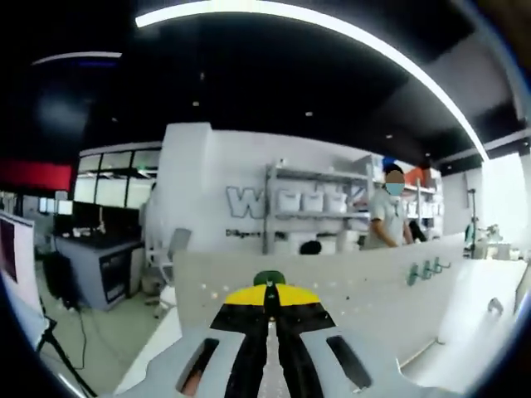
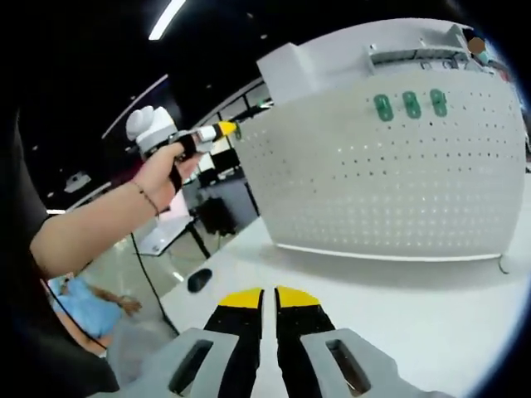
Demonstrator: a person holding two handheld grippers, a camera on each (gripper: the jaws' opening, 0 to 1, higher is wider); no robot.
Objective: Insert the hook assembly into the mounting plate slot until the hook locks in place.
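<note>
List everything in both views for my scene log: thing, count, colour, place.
White perforated mounting plate: one, white, upright on the table.
Green hooks: three, green, in a row near the plate's top.
White table: one, white, under the plate.
Small dark object: one, black, table's left edge; cannot tell what.
Metal shelf rack: one, grey, behind, holding white bins.
Bystander: one, by the shelves.
Left gripper: jaws shut on a green piece, at the plate's edge.
Person's hand: one, holding it.
Right gripper: jaws shut, empty.
</note>
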